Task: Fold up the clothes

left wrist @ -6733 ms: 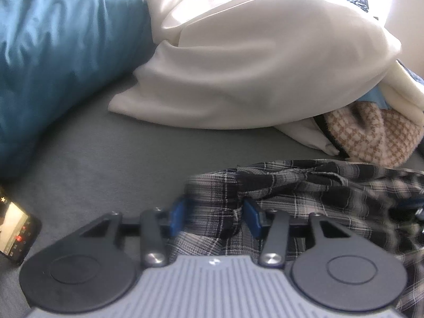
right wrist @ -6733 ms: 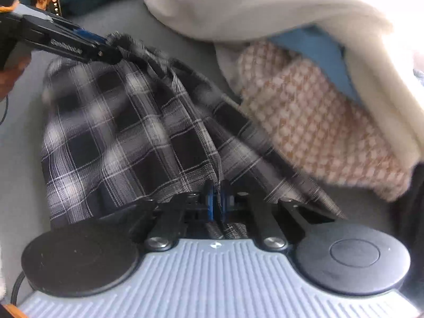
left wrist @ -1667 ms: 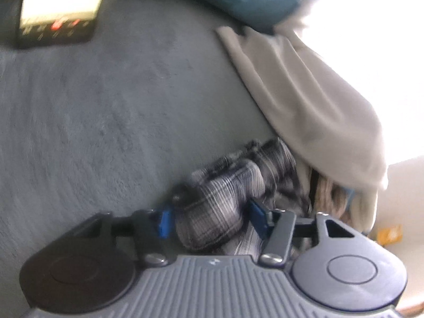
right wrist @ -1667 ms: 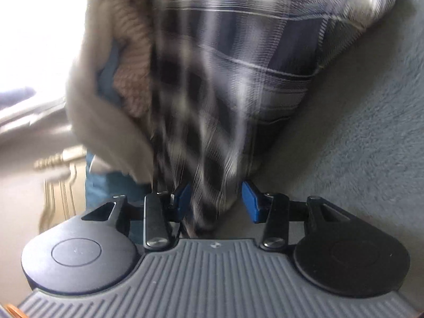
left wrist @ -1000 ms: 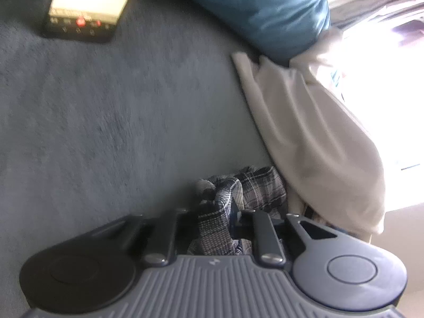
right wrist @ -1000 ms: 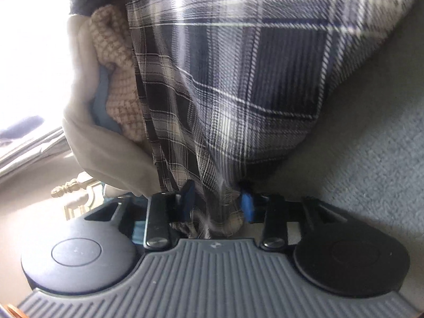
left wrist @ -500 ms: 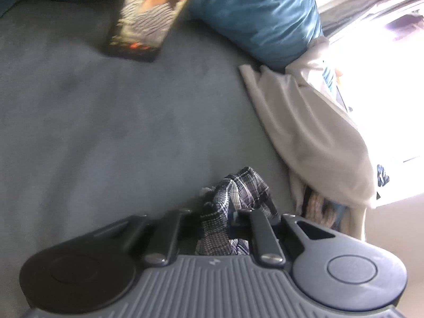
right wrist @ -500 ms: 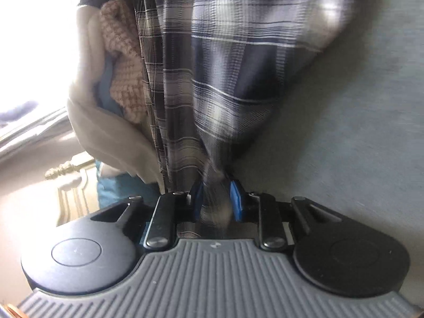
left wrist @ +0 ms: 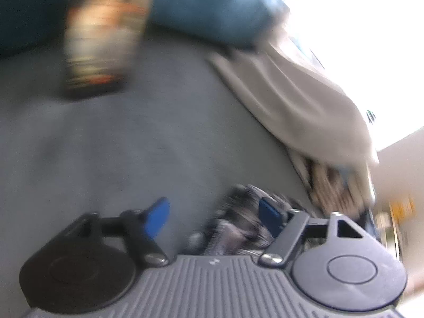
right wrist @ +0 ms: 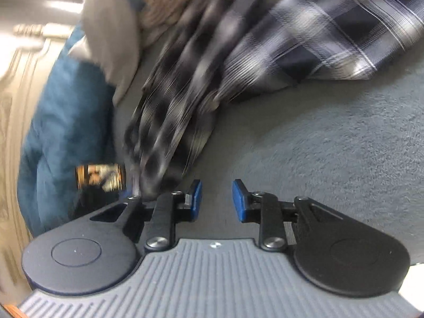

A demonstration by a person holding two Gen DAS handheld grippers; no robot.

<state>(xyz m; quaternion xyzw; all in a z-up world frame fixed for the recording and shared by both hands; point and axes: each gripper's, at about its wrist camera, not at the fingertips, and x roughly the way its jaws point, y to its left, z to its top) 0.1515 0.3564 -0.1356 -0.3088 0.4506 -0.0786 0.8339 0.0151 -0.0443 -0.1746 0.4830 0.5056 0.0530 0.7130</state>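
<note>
In the left wrist view, the left claw (left wrist: 213,213) sits at the bottom of the frame with its blue pads spread wide; its jaws have just been opening. A bunched end of the plaid shirt (left wrist: 238,228) lies between them, against the right-hand pad, and nothing presses on it from the other side, so it is released. Beyond it stretches the grey bed cover (left wrist: 119,137). A cream garment (left wrist: 299,106) runs down the right side, a blurred phone (left wrist: 98,42) stands at upper left, and a blue pillow (left wrist: 212,8) lies along the top edge.

In the right wrist view, the right claw (right wrist: 216,201) is at lower centre, its pads narrowly apart with only bare bed cover (right wrist: 331,159) showing between them; it holds nothing. The plaid shirt (right wrist: 251,53) lies just past its left pad and spreads to the upper right. A tan knit piece (right wrist: 164,2) and the cream garment (right wrist: 111,39) sit at the top left, with a blue cushion (right wrist: 63,122) down the left edge.

With both claws off the cloth, the shirt is likely to settle as a loose heap. The bunched end could slump and undo any fold, and its far edge lies against the other clothes, so a next grasp may catch the wrong garment. The heavy blur suggests quick motion, which could drag the fabric.
</note>
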